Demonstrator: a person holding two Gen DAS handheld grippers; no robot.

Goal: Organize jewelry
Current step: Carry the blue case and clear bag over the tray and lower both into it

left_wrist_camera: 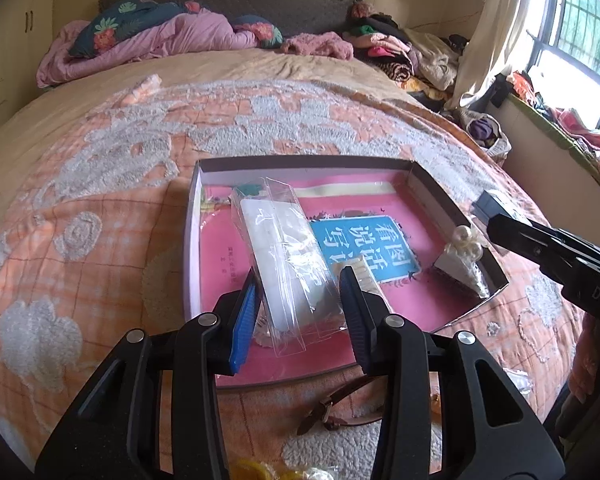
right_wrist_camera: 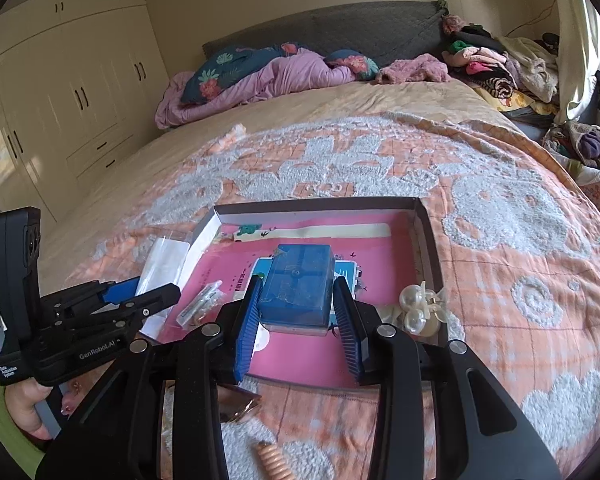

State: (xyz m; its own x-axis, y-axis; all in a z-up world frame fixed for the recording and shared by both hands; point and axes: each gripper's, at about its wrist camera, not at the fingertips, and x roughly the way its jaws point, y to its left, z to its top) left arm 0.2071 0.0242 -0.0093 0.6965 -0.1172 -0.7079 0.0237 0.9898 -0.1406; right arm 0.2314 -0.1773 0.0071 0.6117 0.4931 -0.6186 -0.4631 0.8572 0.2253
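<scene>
While its ribbed blue pads stand apart, the left gripper [left_wrist_camera: 300,312] straddles a crinkled clear plastic sleeve [left_wrist_camera: 284,256] with a white card inside; whether the pads press the sleeve cannot be told. In the right wrist view the right gripper [right_wrist_camera: 296,320] likewise frames a blue translucent plastic box [right_wrist_camera: 298,288], rectangular with a moulded lid, and contact there is just as uncertain.

Nearest the cameras, on the quilt, lie a brown leather strap with a buckle [left_wrist_camera: 340,408] and a coiled pinkish spiral band [right_wrist_camera: 274,460]. Both packets sit in a shallow rectangular cardboard tray [left_wrist_camera: 190,240] with thin upright walls, its floor covered by a glossy pink booklet with a blue title panel [left_wrist_camera: 364,248]. At the tray's right wall rests a cluster of round, shiny pearl beads on a cream hair clip [right_wrist_camera: 418,308].

Beneath everything spreads an orange checked quilt with raised grey tufted flowers [left_wrist_camera: 100,208]. Farther back a rumpled mauve duvet [right_wrist_camera: 268,76] lies against the grey padded headboard [right_wrist_camera: 340,28], with a heap of folded clothes [right_wrist_camera: 484,64] beside it.
</scene>
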